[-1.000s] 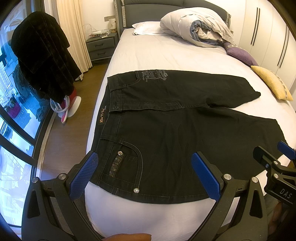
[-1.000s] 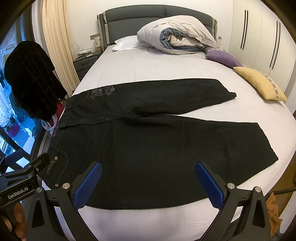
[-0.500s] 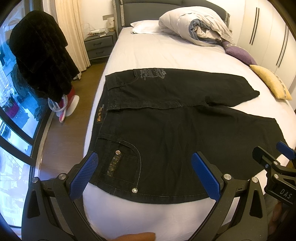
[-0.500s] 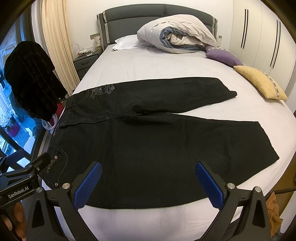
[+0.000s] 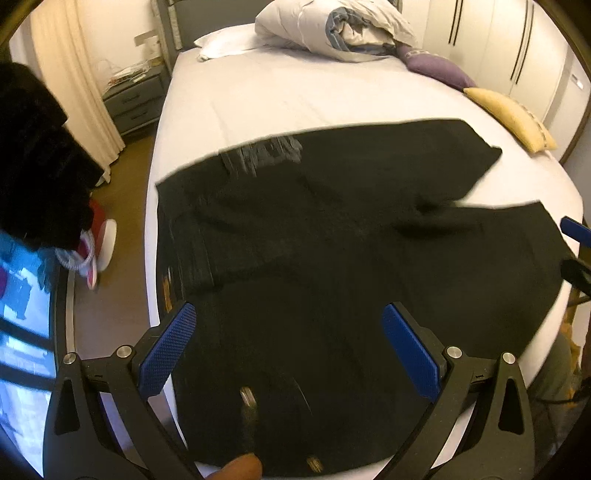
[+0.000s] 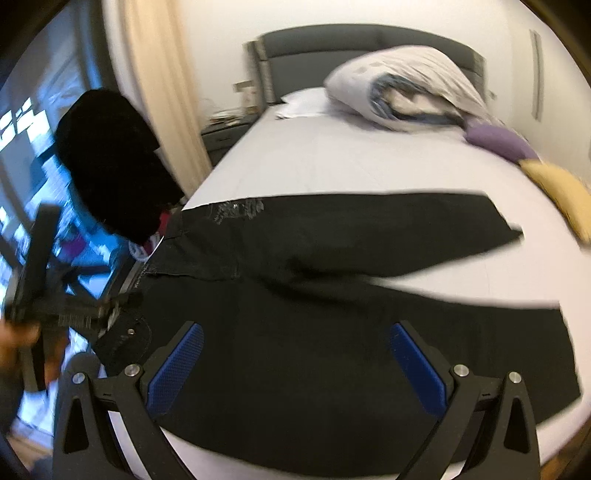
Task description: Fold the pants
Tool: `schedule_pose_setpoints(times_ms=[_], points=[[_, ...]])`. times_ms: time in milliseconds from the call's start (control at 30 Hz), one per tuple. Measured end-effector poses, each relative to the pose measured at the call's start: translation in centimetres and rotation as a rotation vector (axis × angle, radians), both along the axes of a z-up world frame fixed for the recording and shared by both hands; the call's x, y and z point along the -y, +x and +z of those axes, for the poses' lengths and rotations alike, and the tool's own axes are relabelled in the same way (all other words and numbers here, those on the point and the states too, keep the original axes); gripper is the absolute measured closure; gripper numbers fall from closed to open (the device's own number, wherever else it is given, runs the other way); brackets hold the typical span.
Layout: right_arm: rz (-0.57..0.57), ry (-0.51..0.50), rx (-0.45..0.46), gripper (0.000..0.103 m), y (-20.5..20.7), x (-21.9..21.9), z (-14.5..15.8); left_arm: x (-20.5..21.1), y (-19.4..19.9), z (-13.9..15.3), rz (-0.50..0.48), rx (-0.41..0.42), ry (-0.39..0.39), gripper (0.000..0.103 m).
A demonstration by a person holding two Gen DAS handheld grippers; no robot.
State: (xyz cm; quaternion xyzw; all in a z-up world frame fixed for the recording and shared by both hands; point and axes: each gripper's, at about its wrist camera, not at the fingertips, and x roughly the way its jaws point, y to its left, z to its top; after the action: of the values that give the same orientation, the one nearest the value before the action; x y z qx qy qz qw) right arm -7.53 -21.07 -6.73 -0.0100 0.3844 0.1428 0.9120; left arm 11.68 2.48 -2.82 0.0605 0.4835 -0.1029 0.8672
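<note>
Black pants [image 5: 332,258] lie spread flat across the near end of the white bed [image 5: 295,92], waistband to the left, both legs running right in a V. My left gripper [image 5: 291,343] hangs open above the waist and near pocket, nothing between its blue pads. In the right wrist view the same pants [image 6: 332,332] fill the foreground, and my right gripper [image 6: 295,362] stands open over the near leg. The left gripper's body [image 6: 48,295] shows blurred at the left edge there. Both views are motion-blurred.
A rolled duvet [image 5: 332,29], a purple cushion [image 5: 436,68] and a yellow cushion [image 5: 509,118] lie at the bed's far and right side. A dark coat [image 6: 114,166] hangs left of the bed, near a nightstand [image 5: 136,99] and a window.
Both grippers have moved forward and lower over the pants, which now fill more of each view. The right wrist view has swung and tilted. Both stay open.
</note>
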Motion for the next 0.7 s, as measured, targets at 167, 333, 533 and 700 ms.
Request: schedule_pose_setpoints(times_ms=[167, 333, 533, 700], points=[[0.149, -0.035, -0.002, 0.001, 4.5, 0.9, -0.3, -1.5, 9.9, -0.2, -0.07, 0.038, 0.002, 0.0], [0.279, -0.089, -0.068, 0.011, 11.1, 2.0, -1.5, -2.7, 20.1, -2.3, -0.154, -0.014, 0.047, 0.001], [0.388, -0.089, -0.118, 0.012, 16.4, 1.7, -3.2, -3.1, 27.3, -5.8, -0.255, -0.134, 0.032, 0.009], [0.457, -0.089, -0.146, 0.017, 19.6, 0.7, -4.5, -2.4, 31.3, -9.3, -0.348, -0.285, 0.035, 0.014]])
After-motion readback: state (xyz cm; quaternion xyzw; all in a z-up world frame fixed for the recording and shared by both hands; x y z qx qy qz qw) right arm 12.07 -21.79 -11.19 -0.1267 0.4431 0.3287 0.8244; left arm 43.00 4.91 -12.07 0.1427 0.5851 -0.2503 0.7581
